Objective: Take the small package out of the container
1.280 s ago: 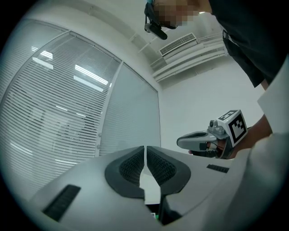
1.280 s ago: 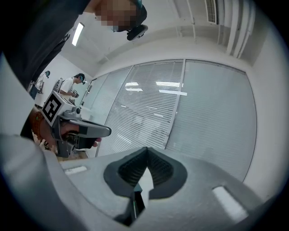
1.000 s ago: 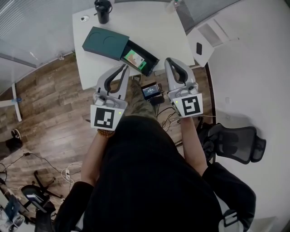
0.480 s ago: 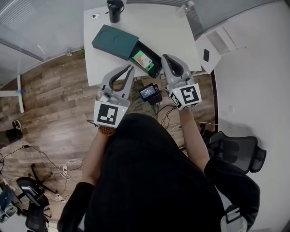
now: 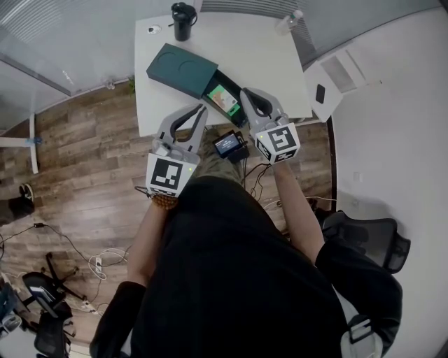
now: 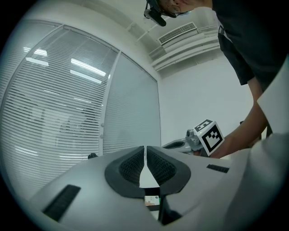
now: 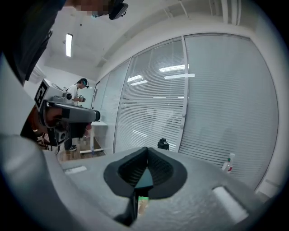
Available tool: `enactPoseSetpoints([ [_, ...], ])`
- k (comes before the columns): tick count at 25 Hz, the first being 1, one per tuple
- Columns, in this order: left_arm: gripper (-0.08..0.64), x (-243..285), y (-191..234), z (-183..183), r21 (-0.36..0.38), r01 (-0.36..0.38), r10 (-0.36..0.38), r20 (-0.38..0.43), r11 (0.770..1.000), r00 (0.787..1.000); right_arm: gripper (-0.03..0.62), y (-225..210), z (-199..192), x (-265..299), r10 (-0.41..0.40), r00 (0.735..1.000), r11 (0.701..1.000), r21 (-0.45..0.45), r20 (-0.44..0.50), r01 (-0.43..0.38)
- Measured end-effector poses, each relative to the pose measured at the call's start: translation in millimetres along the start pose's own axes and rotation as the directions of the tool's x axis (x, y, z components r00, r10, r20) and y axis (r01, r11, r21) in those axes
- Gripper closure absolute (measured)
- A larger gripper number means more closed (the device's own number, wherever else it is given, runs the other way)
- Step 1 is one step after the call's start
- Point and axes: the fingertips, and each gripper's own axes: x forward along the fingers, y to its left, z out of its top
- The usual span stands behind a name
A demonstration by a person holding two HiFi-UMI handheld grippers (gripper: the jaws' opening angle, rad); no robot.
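A dark green box [image 5: 180, 68] lies on the white table [image 5: 266, 63], with its inner tray [image 5: 227, 103] slid out toward me. In the tray lies a small green and white package [image 5: 223, 97]. My right gripper [image 5: 246, 93] is shut and empty, its tips just right of the tray's open end. My left gripper [image 5: 201, 109] hovers at the table's near edge, left of the tray, also shut and empty. Under the closed tips [image 6: 145, 151] in the left gripper view a bit of the package [image 6: 152, 201] shows. The right gripper view has its closed tips [image 7: 146, 151] above the package [image 7: 143, 204].
A black mug [image 5: 183, 19] and a clear bottle [image 5: 290, 21] stand at the table's far edge. A small screen device [image 5: 229, 143] hangs at my waist with cables. A white cabinet [image 5: 329, 77] and a black office chair [image 5: 365, 234] are to the right.
The right gripper has moved left, closer to the open tray and the package. The left gripper has stayed beside the tray. Both stay shut.
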Motion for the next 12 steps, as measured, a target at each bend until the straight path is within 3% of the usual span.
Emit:
enactPoseSetpoints([
  [5,0.535,4,3,-3,0.032,0.012,-0.012,-0.005,0.999,1.000,0.594,-8,-41,23,0.033,0.997,0.999,0.011,-0.075,-0.032],
  [8,0.535,4,6,-8,0.017,0.007,-0.007,-0.021,1.000,1.000,0.594,-15,-75,40,0.045,0.989,0.998,0.050,-0.143,-0.038],
  [12,0.535,5,10,-9,0.003,-0.009,0.009,-0.027,1.000,1.000,0.594,-13,-107,53,0.096,0.968,0.995,0.028,-0.230,-0.092],
])
